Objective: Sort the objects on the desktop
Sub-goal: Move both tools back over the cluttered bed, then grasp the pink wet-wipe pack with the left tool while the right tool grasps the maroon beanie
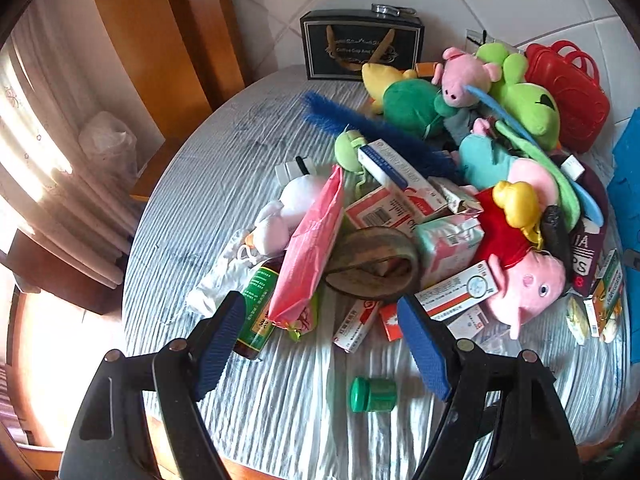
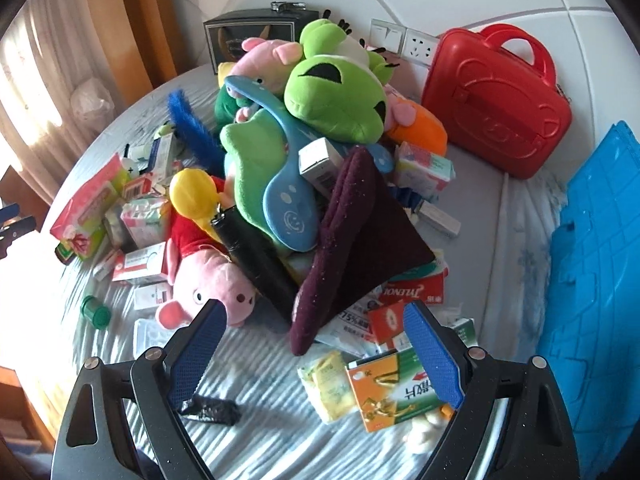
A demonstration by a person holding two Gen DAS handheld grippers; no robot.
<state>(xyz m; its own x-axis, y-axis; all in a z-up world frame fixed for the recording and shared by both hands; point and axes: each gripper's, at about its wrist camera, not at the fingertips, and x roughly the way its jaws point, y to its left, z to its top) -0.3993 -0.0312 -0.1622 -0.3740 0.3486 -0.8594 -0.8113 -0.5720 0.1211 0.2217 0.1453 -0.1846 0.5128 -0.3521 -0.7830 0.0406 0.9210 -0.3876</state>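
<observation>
A heap of plush toys, medicine boxes and packets covers a round table with a striped cloth (image 1: 248, 420). My left gripper (image 1: 322, 306) hangs open above the near side of the heap, over a pink packet (image 1: 312, 248), a tape roll (image 1: 372, 264) and a brown bottle with a green label (image 1: 256, 308). A green cap (image 1: 372, 395) lies alone between its fingers, lower down. My right gripper (image 2: 312, 314) is open over a maroon cloth (image 2: 360, 232), beside a pink pig plush (image 2: 212, 284) and an orange-green box (image 2: 396, 392). Neither gripper holds anything.
A red toy case (image 2: 496, 104) stands at the back right against the tiled wall, a blue plastic crate (image 2: 596, 280) at the right edge. A black gift box (image 1: 360, 44) stands at the back. Green frog plush (image 2: 336, 96) tops the heap. Curtain and wooden furniture lie left.
</observation>
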